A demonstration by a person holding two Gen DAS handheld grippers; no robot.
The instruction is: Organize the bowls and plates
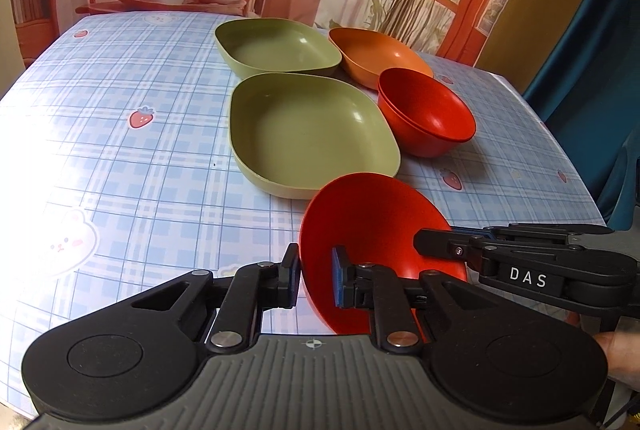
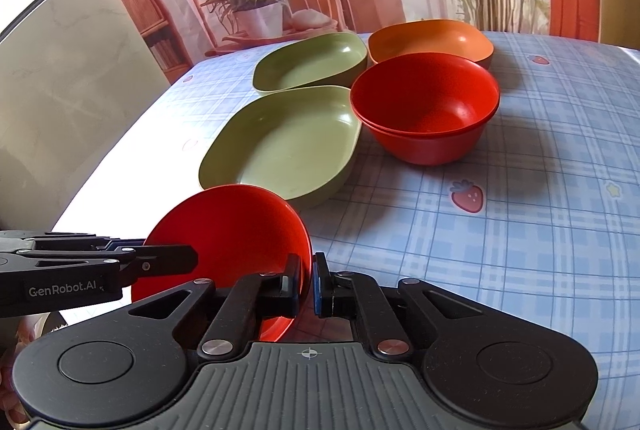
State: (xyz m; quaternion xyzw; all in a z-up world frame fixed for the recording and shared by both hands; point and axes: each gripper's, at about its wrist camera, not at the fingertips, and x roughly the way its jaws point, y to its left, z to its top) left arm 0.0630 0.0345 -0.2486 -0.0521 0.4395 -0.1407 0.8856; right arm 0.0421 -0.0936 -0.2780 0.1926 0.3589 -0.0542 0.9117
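Left wrist view | left gripper (image 1: 316, 280) fingers clamped on red bowl (image 1: 372, 226) rim | right gripper (image 2: 306, 284) fingers clamped on opposite rim | lift level, nest into stacked red bowls (image 2: 426, 107).

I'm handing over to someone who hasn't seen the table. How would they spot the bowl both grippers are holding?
On the blue checked tablecloth, find the near edge, in front of the nearer green dish. The red bowl there is tilted on its side, pinched at opposite rims by the left gripper and right gripper; the other red bowls sit upright, stacked.
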